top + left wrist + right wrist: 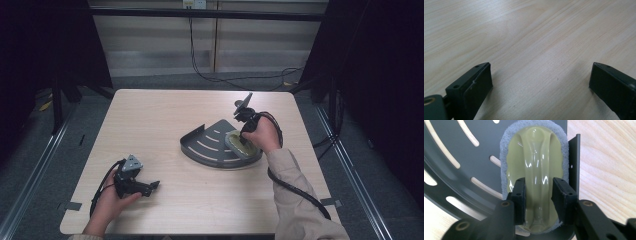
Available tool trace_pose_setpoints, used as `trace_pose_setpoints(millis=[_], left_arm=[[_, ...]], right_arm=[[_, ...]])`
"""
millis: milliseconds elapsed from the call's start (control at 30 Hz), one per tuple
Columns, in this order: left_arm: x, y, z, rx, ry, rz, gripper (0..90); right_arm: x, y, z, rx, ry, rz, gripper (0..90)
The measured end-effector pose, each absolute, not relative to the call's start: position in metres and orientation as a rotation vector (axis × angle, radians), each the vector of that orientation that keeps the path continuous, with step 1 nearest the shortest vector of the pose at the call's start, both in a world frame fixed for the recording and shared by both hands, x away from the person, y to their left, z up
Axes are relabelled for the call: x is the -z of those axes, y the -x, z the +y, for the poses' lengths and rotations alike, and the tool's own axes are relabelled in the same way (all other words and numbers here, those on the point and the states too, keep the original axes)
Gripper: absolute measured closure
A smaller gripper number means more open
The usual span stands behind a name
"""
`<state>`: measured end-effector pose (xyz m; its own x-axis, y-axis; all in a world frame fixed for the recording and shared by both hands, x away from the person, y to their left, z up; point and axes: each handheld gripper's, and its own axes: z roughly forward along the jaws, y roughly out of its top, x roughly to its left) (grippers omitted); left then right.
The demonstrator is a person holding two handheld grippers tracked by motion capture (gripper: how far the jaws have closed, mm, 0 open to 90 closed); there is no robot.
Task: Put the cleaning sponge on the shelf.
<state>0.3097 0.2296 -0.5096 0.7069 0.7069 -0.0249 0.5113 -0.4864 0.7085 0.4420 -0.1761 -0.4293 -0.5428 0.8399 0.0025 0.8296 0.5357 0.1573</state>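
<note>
Right gripper (537,195) straddled the scrubber's handle in the rack.

The pale green scrubber (535,162) lay at the rack's (210,147) 3 o'clock edge, its long handle running 12 to 6 between the right gripper's 2 jaws, which stood slightly apart around it; contact could not be told. The left gripper (150,187), jaws wide and empty, rested at the table's (165,110) 7 o'clock, well apart, so the right hand was nearer.

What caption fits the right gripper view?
Right gripper straddles the pale green scrubber's handle on a slotted dark tray.
</note>
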Motion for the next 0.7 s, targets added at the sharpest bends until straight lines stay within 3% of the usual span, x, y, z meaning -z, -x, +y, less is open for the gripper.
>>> trace_pose_setpoints(millis=[500, 700], left_arm=[[0.51, -0.309, 0.23, -0.351, -2.195, 0.924, 4.0], [0.51, -0.309, 0.23, -0.351, -2.197, 0.923, 4.0]], right_arm=[[0.417, -0.436, -0.177, -0.232, -1.443, 2.666, 42.4], [0.413, -0.433, -0.179, -0.242, -1.432, 2.658, 38.9]])
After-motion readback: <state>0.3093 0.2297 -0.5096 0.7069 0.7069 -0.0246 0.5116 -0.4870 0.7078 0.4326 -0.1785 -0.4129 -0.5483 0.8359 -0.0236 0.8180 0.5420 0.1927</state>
